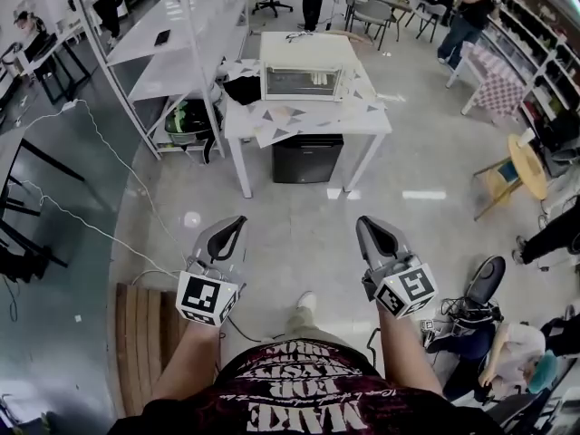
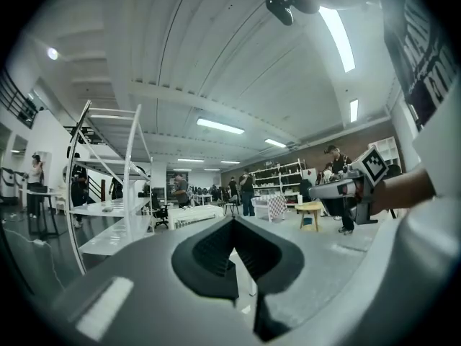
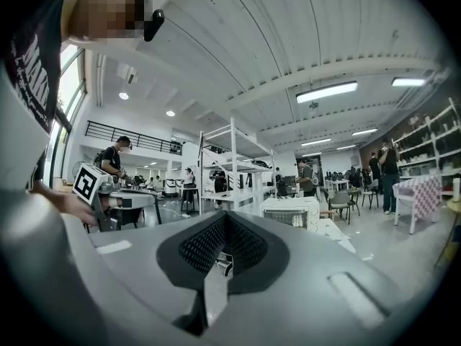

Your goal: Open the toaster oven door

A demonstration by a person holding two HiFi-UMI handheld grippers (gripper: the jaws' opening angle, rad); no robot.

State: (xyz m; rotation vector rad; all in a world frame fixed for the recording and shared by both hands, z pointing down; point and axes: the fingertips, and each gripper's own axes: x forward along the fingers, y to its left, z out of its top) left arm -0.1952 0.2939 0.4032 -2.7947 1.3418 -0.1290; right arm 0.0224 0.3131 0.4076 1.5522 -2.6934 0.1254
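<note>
Both pairs of tongs hang low in front of me over bare floor. The left tongs (image 1: pixel 238 219) and the right tongs (image 1: pixel 362 220) each have their tips drawn together with nothing caught between them, and each gripper view shows the same closed, empty pinch. Just beneath them a pale shoe (image 1: pixel 306 304) marks where the person stands, with a wooden pallet (image 1: pixel 145 332) at the left and thin cables (image 1: pixel 100 232) trailing across the floor on that side. Well ahead stands the white surface (image 1: pixel 376 123), draped with a patterned cloth (image 1: pixel 290 114), with a dark cabinet (image 1: pixel 308 159) tucked under it. The toaster oven (image 1: pixel 304 54) sits toward the back of that surface. Its glass door (image 1: pixel 303 83) faces me and, as far as I can judge, is closed; the handle is too small to make out. White shelving (image 1: pixel 172 48) flanks it on the left, and people stand about at the far end of the room. I judge the task not yet begun, since the approach comes first. A foot could catch the cables if the walk drifts left. The tongs, closed as they are, would only bump the handle unless opened first. A one-sided pull might also drag the light oven across the loose cloth instead of swinging the door open, so the other tongs may need to brace it.
</note>
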